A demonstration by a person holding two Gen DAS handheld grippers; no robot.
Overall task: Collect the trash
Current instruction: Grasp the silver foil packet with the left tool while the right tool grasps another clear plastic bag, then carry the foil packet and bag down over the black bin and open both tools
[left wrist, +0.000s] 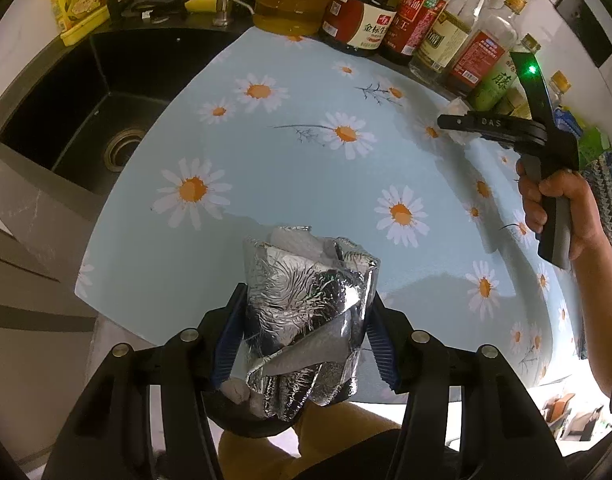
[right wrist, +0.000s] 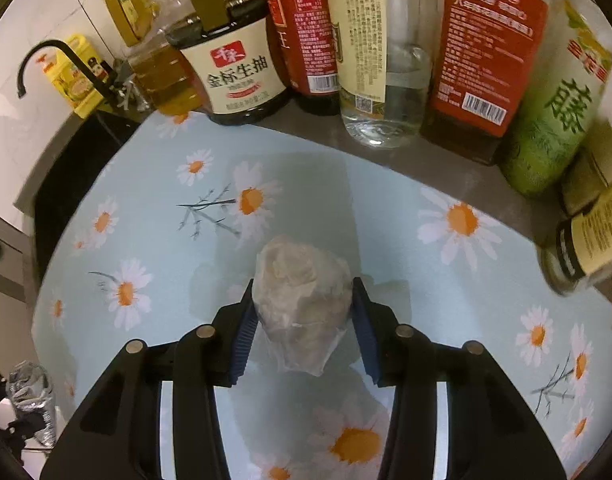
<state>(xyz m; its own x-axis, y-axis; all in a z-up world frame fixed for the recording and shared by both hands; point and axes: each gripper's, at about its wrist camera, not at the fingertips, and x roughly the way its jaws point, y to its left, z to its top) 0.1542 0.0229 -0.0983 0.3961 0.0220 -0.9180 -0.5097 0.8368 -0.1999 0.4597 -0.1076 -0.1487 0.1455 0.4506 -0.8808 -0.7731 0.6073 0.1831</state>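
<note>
- The left gripper (left wrist: 302, 336) pinches a crumpled foil wrapper (left wrist: 306, 312) between its blue fingers (left wrist: 228, 344); the foil sticks out past the tips and sits above the near edge of the daisy-patterned surface (left wrist: 266, 152).
- The right gripper (right wrist: 304, 320) has its fingers (right wrist: 244, 340) pressed against both flanks of a pale crumpled plastic wad (right wrist: 302, 300), which fills the gap and pokes out past the tips.
- Whether the wad is clear of the surface I cannot tell.
- The step in hand looks like securing this second piece: I would keep the squeeze even, lift straight up, and watch that the slippery film does not slide forward out of the tips.
- The sauce bottles (right wrist: 242, 64) stand well beyond the right fingertips; avoid swinging toward them.
- Keep the left pinch steady throughout.
</note>
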